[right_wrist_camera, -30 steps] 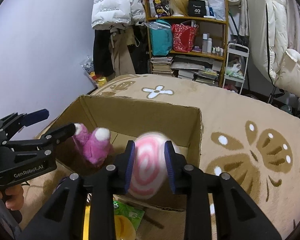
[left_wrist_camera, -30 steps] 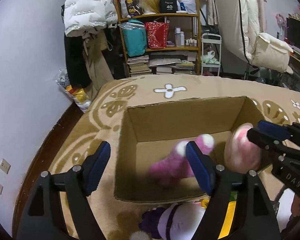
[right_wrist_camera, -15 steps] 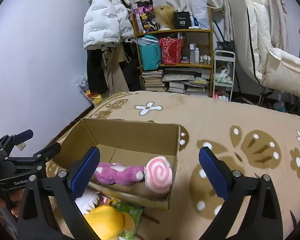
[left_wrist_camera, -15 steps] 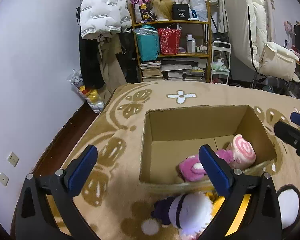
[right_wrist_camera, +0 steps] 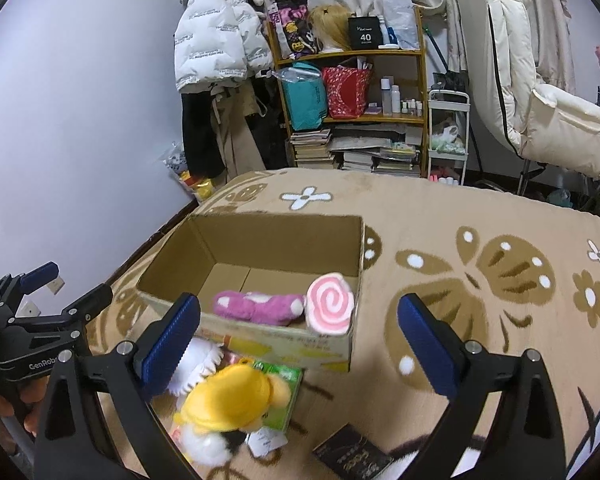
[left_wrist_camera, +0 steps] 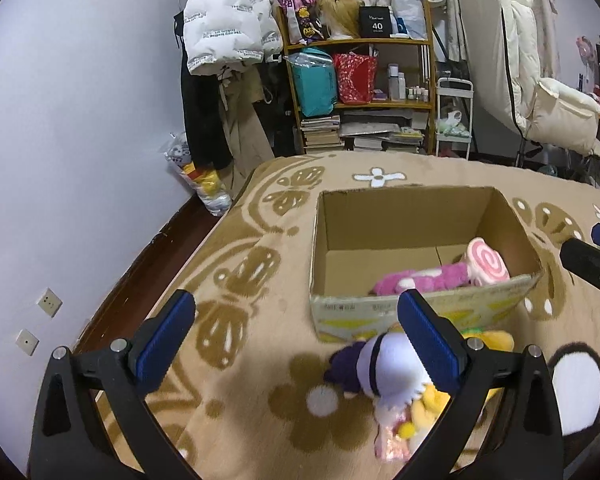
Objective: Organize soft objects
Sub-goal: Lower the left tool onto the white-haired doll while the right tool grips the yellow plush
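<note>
Two toys now lie inside the cardboard box [left_wrist_camera: 420,312] — a second ago each was clamped above it. From the left wrist, the left hand-held gripper [left_wrist_camera: 296,344] gapes wide and empty over a fuzzy purple-and-white plush [left_wrist_camera: 376,364] on the bed. From the right wrist, the right hand-held gripper [right_wrist_camera: 300,336] is equally spread and empty; the shaggy magenta plush [right_wrist_camera: 256,306] and the smooth pink swirl cushion [right_wrist_camera: 330,304] rest against the box's near wall, a yellow plush [right_wrist_camera: 232,396] outside it.

Left gripper [left_wrist_camera: 292,340] and right gripper [right_wrist_camera: 298,342], jaws wide apart, both empty.
</note>
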Demonstrator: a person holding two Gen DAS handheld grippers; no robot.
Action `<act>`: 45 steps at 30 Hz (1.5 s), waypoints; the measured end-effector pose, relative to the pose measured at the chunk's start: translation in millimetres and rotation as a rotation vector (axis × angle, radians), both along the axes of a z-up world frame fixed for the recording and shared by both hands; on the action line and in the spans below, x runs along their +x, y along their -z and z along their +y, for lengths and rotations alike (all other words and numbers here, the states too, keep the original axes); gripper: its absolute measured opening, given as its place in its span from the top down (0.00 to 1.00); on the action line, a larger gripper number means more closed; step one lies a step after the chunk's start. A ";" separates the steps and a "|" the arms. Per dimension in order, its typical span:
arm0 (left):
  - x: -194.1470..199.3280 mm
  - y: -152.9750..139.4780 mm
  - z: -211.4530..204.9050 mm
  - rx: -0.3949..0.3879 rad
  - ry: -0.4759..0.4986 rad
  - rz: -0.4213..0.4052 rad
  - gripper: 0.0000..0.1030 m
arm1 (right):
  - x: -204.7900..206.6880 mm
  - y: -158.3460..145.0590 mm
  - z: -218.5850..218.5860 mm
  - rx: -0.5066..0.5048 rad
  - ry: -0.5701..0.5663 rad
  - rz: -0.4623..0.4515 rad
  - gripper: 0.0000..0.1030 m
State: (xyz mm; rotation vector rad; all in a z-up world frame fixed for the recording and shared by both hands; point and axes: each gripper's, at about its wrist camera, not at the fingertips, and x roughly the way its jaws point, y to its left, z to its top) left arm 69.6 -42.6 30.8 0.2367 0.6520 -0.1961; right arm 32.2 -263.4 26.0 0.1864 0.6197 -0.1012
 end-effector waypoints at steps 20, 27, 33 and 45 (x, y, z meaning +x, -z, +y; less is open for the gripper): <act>-18.6 38.2 0.6 0.013 0.000 0.060 0.02 | -7.7 37.4 17.7 0.080 -0.024 0.113 0.09; -11.5 47.3 -4.0 0.016 0.010 0.087 0.02 | 4.1 57.1 17.4 0.126 -0.034 0.164 0.11; -5.7 55.9 -9.4 0.035 0.019 0.099 0.02 | 13.9 68.4 17.5 0.148 -0.043 0.193 0.11; 5.2 70.5 -19.1 0.041 0.047 0.148 0.02 | 29.6 87.6 18.9 0.169 -0.043 0.249 0.14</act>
